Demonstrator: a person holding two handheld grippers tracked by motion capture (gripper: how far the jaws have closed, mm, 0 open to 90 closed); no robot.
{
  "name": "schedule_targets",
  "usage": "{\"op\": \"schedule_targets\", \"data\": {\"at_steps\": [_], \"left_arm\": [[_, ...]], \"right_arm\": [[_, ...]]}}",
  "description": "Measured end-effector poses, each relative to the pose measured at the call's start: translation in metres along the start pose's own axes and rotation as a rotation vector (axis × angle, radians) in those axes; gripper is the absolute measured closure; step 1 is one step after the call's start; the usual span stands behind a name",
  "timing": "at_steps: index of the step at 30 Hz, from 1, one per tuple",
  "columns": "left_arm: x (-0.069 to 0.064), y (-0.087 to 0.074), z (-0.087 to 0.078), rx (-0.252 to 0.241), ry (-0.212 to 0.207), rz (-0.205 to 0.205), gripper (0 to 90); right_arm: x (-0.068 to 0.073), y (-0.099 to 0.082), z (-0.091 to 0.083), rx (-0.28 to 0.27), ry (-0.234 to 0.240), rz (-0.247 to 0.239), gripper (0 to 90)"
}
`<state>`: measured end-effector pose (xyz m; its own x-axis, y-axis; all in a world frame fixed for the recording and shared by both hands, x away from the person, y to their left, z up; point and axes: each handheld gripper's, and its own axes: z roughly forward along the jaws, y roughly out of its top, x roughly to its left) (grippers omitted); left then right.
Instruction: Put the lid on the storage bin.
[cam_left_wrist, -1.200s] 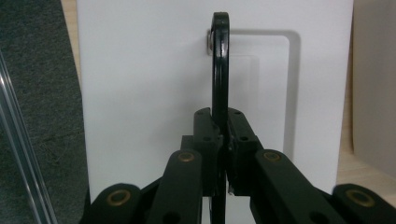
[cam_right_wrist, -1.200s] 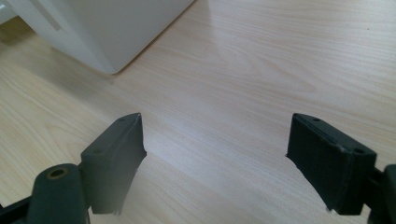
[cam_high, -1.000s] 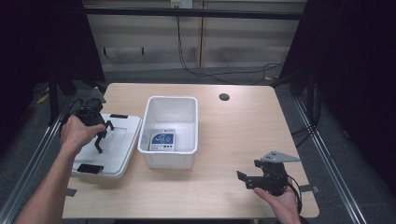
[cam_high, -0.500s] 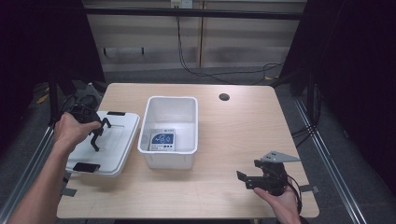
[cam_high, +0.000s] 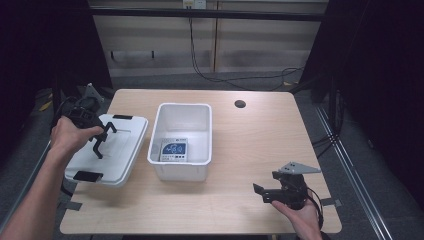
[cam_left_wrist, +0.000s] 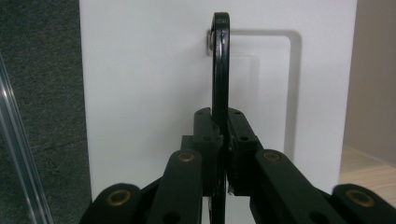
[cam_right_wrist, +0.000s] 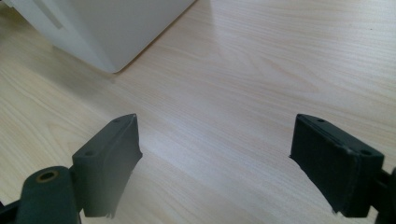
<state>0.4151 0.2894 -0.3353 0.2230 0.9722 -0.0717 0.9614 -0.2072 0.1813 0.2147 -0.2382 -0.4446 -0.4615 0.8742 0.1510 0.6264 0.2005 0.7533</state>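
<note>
White plastic lid with black latches lies at the left edge of a pale wooden table, in the left middle of the high view. Just to its right stands an open white bin holding a small blue and white packet. The left gripper, held by a hand, sits over the lid. In the left gripper view its jaws are pressed together on a thin black handle standing up from the lid. At the lower right of the high view, the right gripper rests low near the table's front edge; the right gripper view shows its jaws spread wide over bare wood.
</note>
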Motion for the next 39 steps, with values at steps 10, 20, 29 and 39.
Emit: {"op": "schedule_targets", "data": {"at_steps": [10, 20, 29, 39], "left_arm": [[-0.003, 0.001, -0.014, -0.016, -0.012, -0.005, 84.8], [-0.004, -0.001, -0.031, -0.041, -0.02, 0.016, 84.9], [-0.011, 0.001, -0.047, -0.06, -0.02, 0.037, 84.8], [-0.029, 0.006, -0.065, -0.079, -0.025, 0.066, 84.8]], "right_arm": [[0.0, 0.0, 0.0, 0.002, 0.001, 0.0, 15.2], [0.0, 0.0, 0.001, 0.005, 0.003, 0.001, 15.2], [0.0, 0.0, 0.001, 0.008, 0.006, 0.005, 15.2], [0.0, 0.0, 0.002, 0.012, 0.011, 0.005, 15.2]]}}
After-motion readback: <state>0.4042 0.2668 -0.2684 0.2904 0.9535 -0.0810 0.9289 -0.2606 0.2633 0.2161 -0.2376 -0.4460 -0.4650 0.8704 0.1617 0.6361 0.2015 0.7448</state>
